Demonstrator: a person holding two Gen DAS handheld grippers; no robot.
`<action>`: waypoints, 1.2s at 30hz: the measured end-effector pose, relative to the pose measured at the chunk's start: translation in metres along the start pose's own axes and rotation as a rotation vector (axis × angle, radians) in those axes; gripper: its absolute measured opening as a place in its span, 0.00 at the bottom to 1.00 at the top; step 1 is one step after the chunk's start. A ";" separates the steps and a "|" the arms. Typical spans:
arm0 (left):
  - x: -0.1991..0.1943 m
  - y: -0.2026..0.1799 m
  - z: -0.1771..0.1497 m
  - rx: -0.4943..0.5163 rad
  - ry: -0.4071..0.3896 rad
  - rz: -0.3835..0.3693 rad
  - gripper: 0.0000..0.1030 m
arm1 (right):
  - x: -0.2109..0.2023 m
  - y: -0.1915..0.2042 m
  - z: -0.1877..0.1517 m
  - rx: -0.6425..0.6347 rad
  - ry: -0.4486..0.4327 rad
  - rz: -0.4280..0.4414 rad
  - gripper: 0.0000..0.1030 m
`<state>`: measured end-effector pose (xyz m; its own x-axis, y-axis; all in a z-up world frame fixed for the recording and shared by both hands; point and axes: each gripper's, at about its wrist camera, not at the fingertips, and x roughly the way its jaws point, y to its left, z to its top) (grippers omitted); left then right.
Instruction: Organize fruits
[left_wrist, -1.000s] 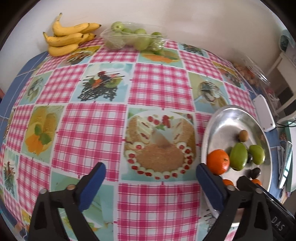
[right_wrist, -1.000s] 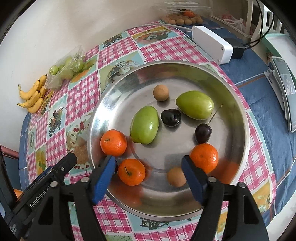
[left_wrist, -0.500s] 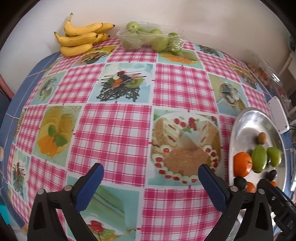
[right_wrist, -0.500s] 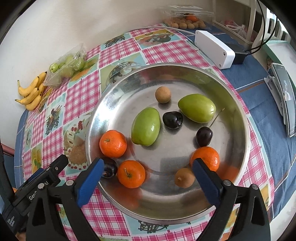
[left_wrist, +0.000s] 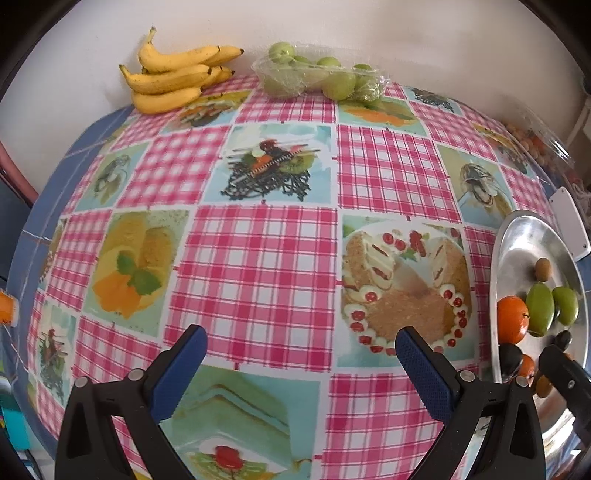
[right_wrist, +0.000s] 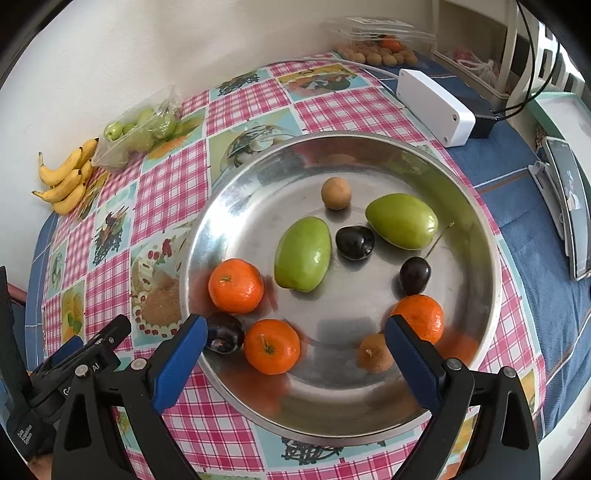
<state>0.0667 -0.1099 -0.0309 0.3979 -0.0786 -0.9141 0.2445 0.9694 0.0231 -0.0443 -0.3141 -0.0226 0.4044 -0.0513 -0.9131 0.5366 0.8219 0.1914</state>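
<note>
Far left corner of table (left_wrist: 258, 258): bananas (left_wrist: 173, 79) against wall, bagged green fruit (left_wrist: 321, 75) just beside. Left gripper (left_wrist: 301, 356) jaws apart, empty, over bare cloth mid-table. Suggest heading for bananas next, gripping across the bunch near the stem. Right edge: steel tray (right_wrist: 491, 266) holding oranges, mangoes, plums. Right gripper (right_wrist: 295, 341) jaws wide, nothing clamped, orange (right_wrist: 272, 346) between them. Lift clear without nudging it.
</note>
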 end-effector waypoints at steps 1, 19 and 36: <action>-0.002 0.001 0.000 0.004 -0.011 0.004 1.00 | 0.000 0.001 0.000 -0.005 -0.002 0.000 0.94; -0.036 0.023 -0.022 0.012 -0.089 0.269 1.00 | -0.008 0.011 -0.015 -0.041 -0.002 -0.014 0.94; -0.067 0.040 -0.059 0.000 -0.045 0.190 1.00 | -0.036 0.018 -0.050 -0.089 -0.036 -0.030 0.94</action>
<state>-0.0024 -0.0523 0.0077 0.4760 0.0958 -0.8742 0.1610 0.9678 0.1937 -0.0856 -0.2692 -0.0044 0.4165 -0.0960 -0.9040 0.4818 0.8666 0.1299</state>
